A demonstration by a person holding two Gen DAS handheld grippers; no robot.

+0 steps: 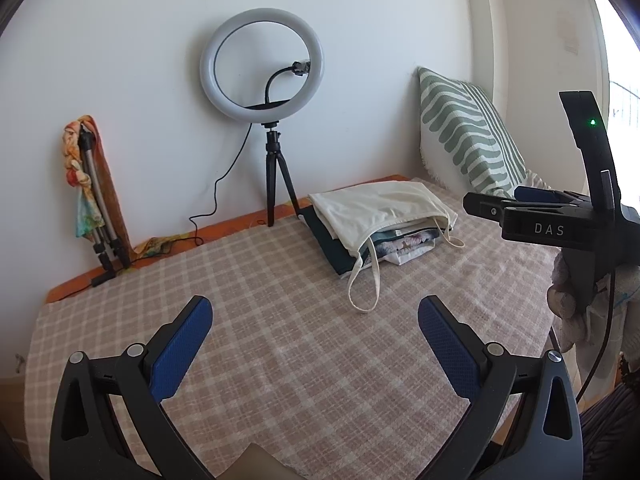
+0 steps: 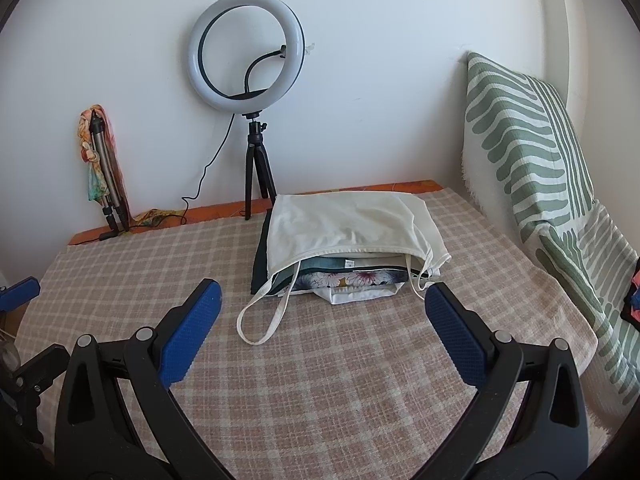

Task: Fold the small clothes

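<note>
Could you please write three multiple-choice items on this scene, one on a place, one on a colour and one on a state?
1. Where does the ring light stand?
A. Against the back wall, left of the stack of clothes
B. On the striped pillow
C. On top of the stack

2. What colour is the top garment of the stack?
A. Red
B. Cream white
C. Black

3. How do the jaws of the right gripper stand?
A. Shut on a strap
B. Shut on nothing
C. Wide open, holding nothing

Answers: 1 A, its tripod stands at the wall. 2 B, pale fabric covers the stack. 3 C, checked cloth shows between the pads.
</note>
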